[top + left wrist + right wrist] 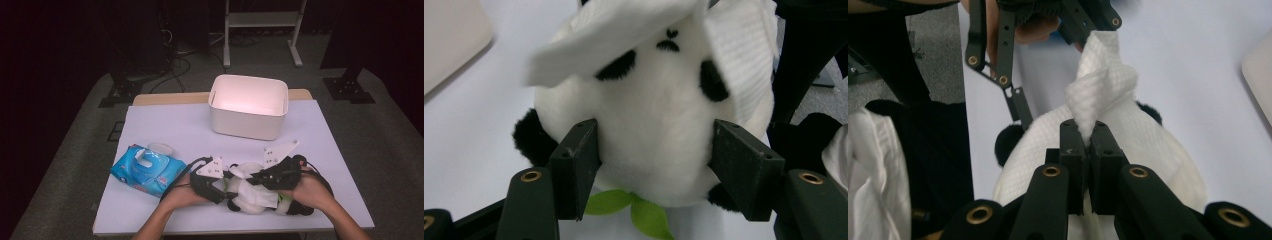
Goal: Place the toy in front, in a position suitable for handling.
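Near the front edge of the tabletop (165, 125), the left gripper (654, 165) clamps its jaws on the plush panda (659, 135) (green leaf at its neck). The right gripper (1087, 150) pinches a white wipe (1100, 85) draped over the panda's head, jaws together on the cloth. A blue wipes pack (147, 170) lies toward the left edge, a white bin (248, 107) toward the back edge.

My black left gripper (654, 165) clamps the white plush panda (654, 130), black-eared with green leaves, while beside the panda my black right gripper (1088, 142) pinches a white waffle-textured wipe (1100, 85); left of it, blue wipes pack (147, 170).
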Available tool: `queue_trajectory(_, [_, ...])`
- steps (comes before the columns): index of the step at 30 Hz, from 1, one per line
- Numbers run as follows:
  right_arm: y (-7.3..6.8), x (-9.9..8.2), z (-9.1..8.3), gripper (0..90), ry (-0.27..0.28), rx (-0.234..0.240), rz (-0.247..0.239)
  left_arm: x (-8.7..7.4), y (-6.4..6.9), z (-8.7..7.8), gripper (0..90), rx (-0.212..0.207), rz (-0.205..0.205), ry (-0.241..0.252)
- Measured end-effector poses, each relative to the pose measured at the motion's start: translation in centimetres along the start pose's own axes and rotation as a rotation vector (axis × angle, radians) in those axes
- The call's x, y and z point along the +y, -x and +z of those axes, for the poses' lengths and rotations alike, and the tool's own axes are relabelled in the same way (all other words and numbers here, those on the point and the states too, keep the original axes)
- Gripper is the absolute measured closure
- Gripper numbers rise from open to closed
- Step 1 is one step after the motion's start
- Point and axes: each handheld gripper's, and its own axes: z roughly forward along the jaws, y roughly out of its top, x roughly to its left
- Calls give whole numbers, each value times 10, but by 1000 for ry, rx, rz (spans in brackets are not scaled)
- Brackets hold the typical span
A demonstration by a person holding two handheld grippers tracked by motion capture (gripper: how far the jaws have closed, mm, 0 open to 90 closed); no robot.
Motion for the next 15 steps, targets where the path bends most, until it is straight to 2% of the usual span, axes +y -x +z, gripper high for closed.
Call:
queue_trajectory(3, [1,6,13,859,-16,17,-11,2,-1,0,352,1,-5,5])
queue_trajectory(5, [2,5,13,859,-19,25,-6,0,-2,1,352,-8,-13,7])
queue_trajectory(8, [8,0,1,859,-1,1,13,-2,-2,2,353,-15,-16,4])
queue_trajectory(12, [22,-18,-19,858,3,-62,81,-1,-1,1,351,-18,-9,-4])
queue_trajectory(15, [23,-34,-20,859,0,-51,116,1,-3,-2,328,-30,-30,11])
